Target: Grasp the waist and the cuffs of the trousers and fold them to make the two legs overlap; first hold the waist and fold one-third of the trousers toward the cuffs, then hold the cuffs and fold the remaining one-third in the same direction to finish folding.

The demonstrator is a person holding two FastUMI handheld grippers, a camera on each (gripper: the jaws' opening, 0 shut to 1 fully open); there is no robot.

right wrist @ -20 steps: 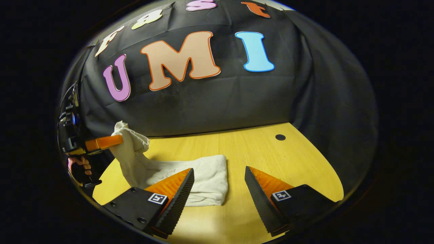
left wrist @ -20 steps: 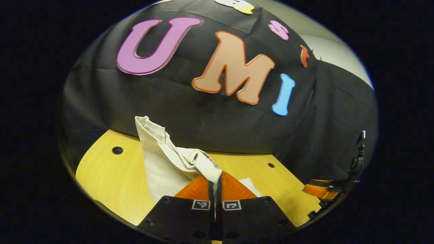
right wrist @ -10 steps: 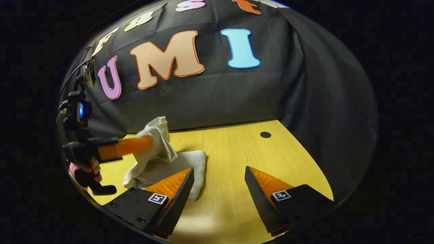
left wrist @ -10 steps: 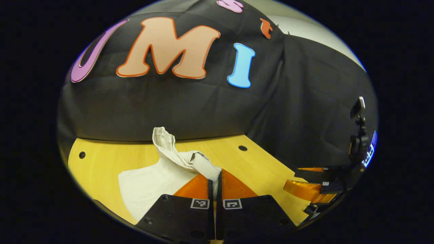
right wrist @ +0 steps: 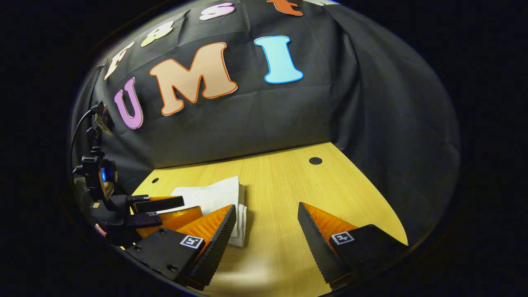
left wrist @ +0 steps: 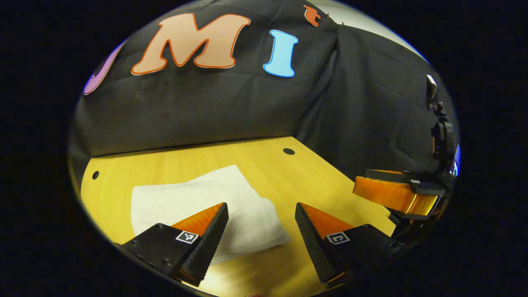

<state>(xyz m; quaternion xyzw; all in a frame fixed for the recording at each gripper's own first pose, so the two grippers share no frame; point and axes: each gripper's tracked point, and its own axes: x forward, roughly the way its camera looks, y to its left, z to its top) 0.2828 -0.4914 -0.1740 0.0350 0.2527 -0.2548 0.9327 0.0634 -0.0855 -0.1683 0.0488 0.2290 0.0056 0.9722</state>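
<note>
The cream trousers [left wrist: 206, 202] lie folded into a flat rectangular stack on the yellow wooden table [left wrist: 313, 181]. My left gripper [left wrist: 260, 225] stands open just above the stack's near right corner, nothing between its fingers. In the right gripper view the folded trousers [right wrist: 212, 196] sit at the left, partly behind that view's left finger. My right gripper [right wrist: 267, 229] is open over bare table to the right of the stack. The left gripper [right wrist: 165, 208] appears there at the far left, open by the stack. The right gripper [left wrist: 396, 189] shows at the right edge of the left gripper view.
The black cloth wall [right wrist: 255, 115] closes the table's far side and right side. Small dark holes [right wrist: 315, 160] dot the tabletop near its far edge, one [left wrist: 95, 175] at the left.
My left gripper carried the pinched trouser end over the stack, lowered it and let go; it now stands open. The trousers went from lifted and bunched to flat. The right gripper stayed open.
</note>
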